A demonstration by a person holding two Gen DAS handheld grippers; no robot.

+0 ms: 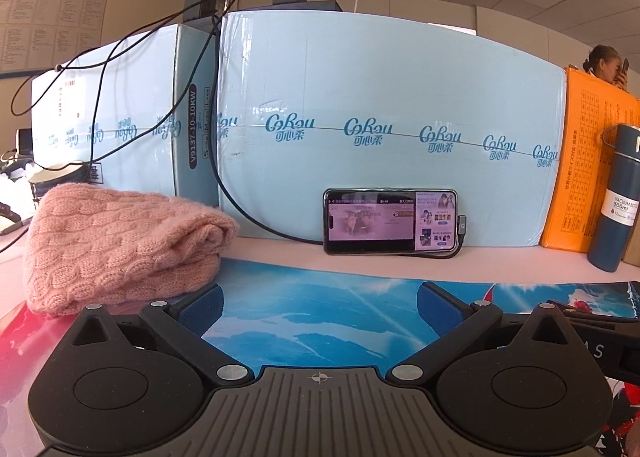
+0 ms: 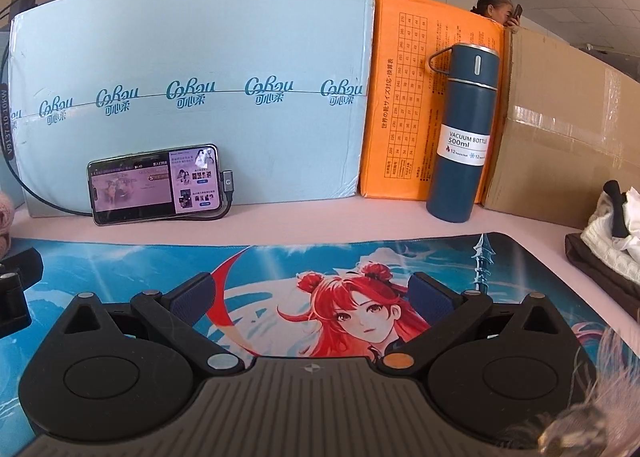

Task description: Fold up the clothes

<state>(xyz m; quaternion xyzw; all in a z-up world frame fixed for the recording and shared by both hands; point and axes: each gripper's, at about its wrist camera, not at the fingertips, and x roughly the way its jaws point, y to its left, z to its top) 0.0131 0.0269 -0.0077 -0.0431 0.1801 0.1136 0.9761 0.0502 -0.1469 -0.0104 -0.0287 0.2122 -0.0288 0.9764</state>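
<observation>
Above the desk mat (image 2: 280, 257), both grippers' fingers (image 1: 202, 307) (image 2: 430, 297) spread wide, empty

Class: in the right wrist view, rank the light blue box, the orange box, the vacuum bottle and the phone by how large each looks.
1. light blue box
2. orange box
3. and 4. vacuum bottle and phone look similar in area; I won't rank them.

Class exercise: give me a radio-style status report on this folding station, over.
Left gripper open, empty; right gripper open, empty. Pink cable-knit sweater lies folded at mat's left edge. More clothes piled far right. Nothing blocking.
</observation>
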